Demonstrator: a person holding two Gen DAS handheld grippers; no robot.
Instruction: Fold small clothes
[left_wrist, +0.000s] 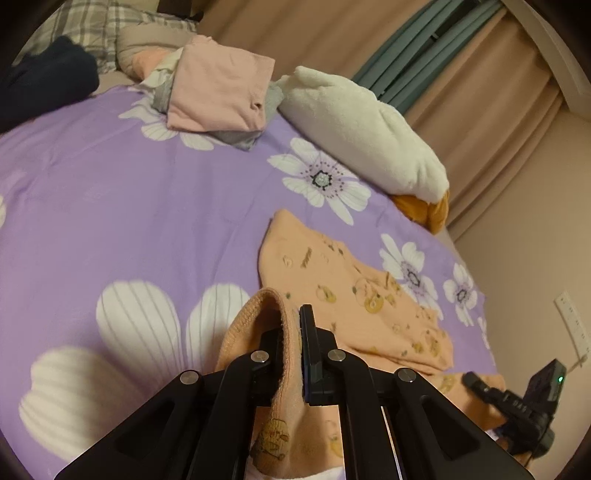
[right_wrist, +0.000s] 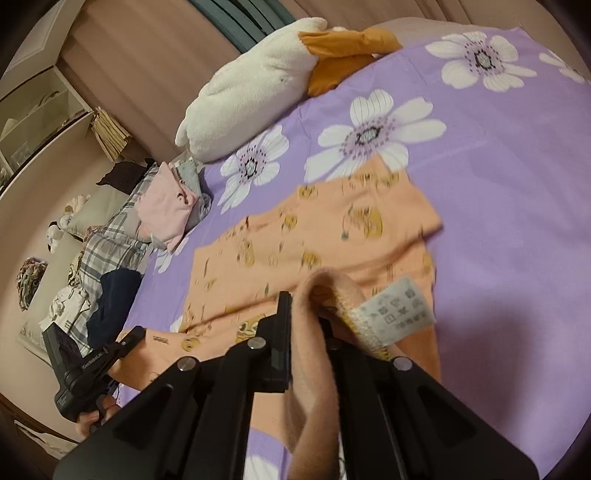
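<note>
Both tongs are closed down on the same peach garment (left_wrist: 354, 288): the left tongs (left_wrist: 291, 332) pinch a ribbed hem edge, and the right tongs (right_wrist: 306, 314) clamp a bunched edge beside the white care label (right_wrist: 399, 306). The likely trouble is uneven pull; if one hand lifts faster, the soft knit could twist, slip from a thin pinch, or fold crooked. Dragging it could also rumple the purple flowered bedspread (left_wrist: 147, 192). The garment is small, peach with little yellow cartoon prints, partly flat and partly lifted, lying near the bed's side edge, below the white plush toy (left_wrist: 362, 136). A pink folded piece (left_wrist: 218, 92) sits on a stack toward the pillow end.
</note>
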